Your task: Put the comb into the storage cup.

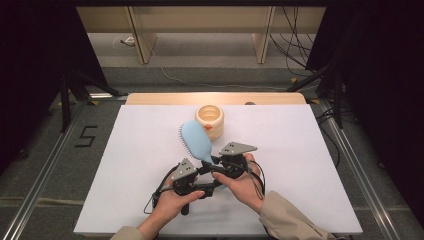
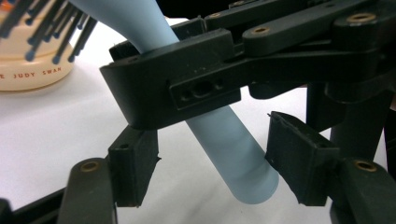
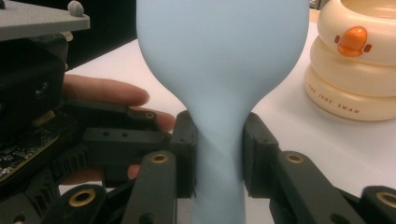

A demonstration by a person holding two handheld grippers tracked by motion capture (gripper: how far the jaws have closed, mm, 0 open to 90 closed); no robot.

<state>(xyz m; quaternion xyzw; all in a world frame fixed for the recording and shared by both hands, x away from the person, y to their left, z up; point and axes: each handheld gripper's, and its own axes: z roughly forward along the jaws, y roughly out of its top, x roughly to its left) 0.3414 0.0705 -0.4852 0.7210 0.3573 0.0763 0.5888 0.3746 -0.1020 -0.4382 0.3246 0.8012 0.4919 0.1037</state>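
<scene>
Blue brush is hanging over the surface beside the cup, the right tool clenching its handle, the left tool gaping around the end — an early release risks dropping it.

high: overhead, forward-down | gripper views: close, low | shared: hairbrush, cream container

It was a recording lab: black curtains flanked the white-topped desk, loose cables trailed behind it, and a taped numeral "5" marked the grey floor left of it.
</scene>
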